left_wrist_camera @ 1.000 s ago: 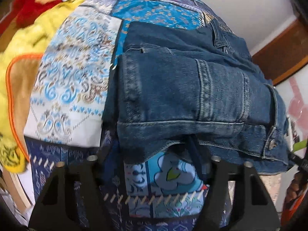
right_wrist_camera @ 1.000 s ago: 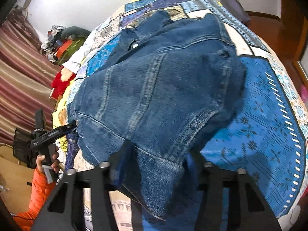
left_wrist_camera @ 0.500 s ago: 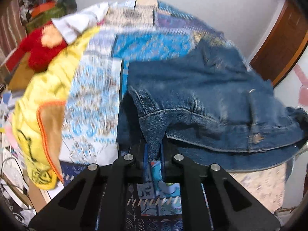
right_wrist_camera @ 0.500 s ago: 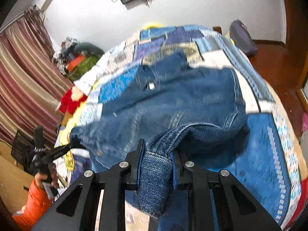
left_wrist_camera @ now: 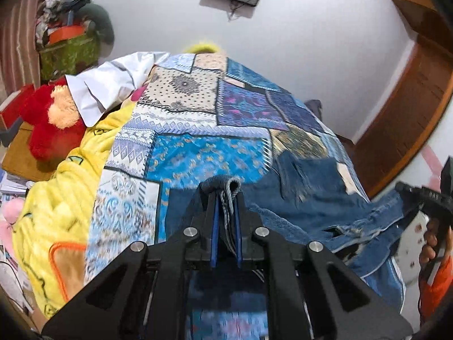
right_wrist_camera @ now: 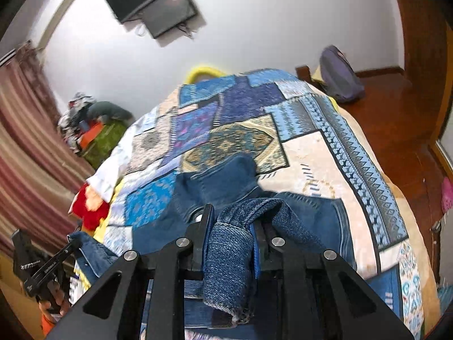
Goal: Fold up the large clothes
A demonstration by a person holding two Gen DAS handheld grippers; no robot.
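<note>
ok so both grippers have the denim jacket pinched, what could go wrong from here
1. The left gripper holds only a thin edge of the denim jacket; heavy denim could slip out.
2. The right gripper clamps a thick bunched wad, so the fold may come out uneven.
3. The jacket's far part still lies on the patchwork bedspread and could drag it.

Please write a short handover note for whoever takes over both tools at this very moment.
Left tool: shut on a corner of the denim jacket.
Right tool: shut on a thick denim fold.
Jacket: lower edge lifted between both tools, the rest lying on the patchwork bedspread.
Done: both grips are made and the hem is raised.
Left: carry the hem over toward the collar end, lay it flat, release, then finish the fold.
</note>
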